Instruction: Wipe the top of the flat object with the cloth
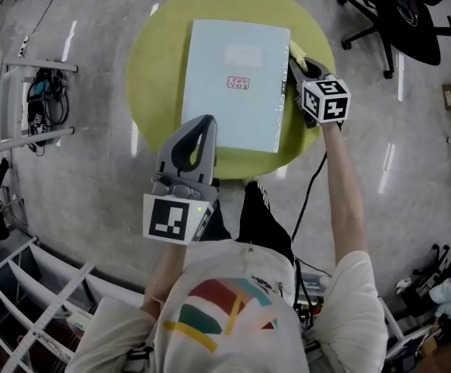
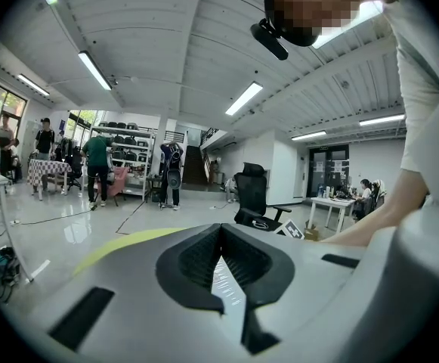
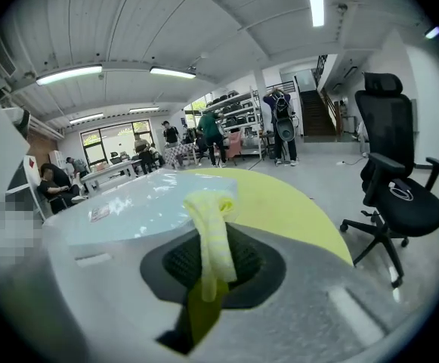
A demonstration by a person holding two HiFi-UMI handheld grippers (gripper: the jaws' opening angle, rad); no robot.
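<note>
The pale blue flat object (image 1: 233,84) lies at the upper centre of the head view on the round green table (image 1: 151,68). The left gripper (image 1: 202,124), jaws pressed together on nothing, sits at its lower left corner, probably to pin it in place. At the object's right edge the right gripper (image 1: 298,71) is clenched on the yellow cloth (image 3: 213,225), its end sticking out in front, apparently ready to wipe.

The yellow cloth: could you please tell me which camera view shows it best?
The right gripper view: the cloth sits central, clamped in the right gripper's jaws. The head view shows only its tip beside the flat object; the left gripper view shows none.
</note>
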